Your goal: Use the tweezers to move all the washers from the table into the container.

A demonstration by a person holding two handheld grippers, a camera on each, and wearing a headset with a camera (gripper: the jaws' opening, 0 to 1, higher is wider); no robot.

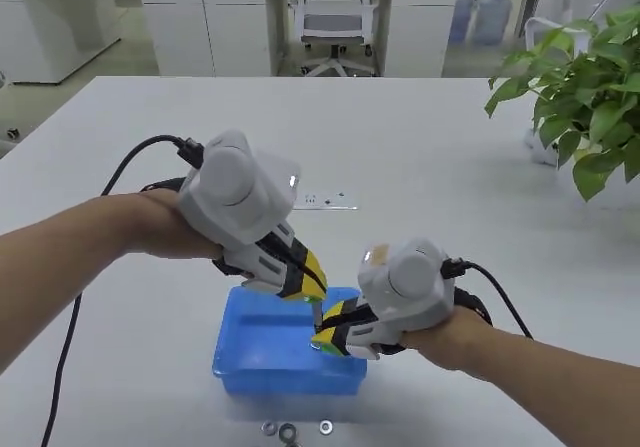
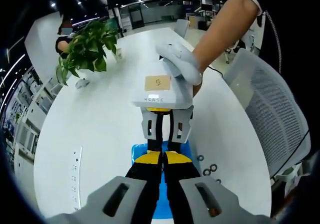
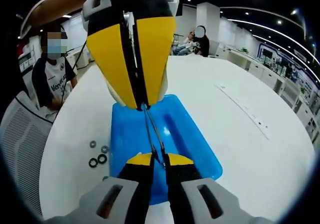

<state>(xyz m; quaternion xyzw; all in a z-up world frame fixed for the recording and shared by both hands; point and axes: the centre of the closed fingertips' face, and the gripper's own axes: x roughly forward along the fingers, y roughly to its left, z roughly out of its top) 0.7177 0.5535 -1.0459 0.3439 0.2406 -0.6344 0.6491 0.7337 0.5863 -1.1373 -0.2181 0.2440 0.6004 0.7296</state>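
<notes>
Over the blue rectangular plastic container (image 1: 250, 367), my left gripper (image 1: 308, 279) and right gripper (image 1: 330, 333) meet nose to nose above the white table (image 1: 420, 147). In the right gripper view, the left gripper (image 3: 144, 103) has its yellow-tipped jaws pressed together on the upper end of the thin metal tweezers (image 3: 152, 134). The tweezers slant down across the container's floor (image 3: 195, 149) into my right gripper (image 3: 160, 161), whose jaws are drawn in tight on the lower end.

The small metal ring washers (image 1: 288, 432) lie loose on the table just outside the container's near wall, between it and the table edge nearest me. In the right gripper view they sit in a cluster (image 3: 97, 160) to the left of the container's long side, apart from it.

Beyond the container I have a broad stretch of bare tabletop, broken by a flush white socket strip (image 1: 325, 202). A green leafy potted plant (image 1: 590, 97) stands at the far right edge, well apart from the work. A black cable (image 1: 70, 337) trails off my left gripper toward the left edge.
</notes>
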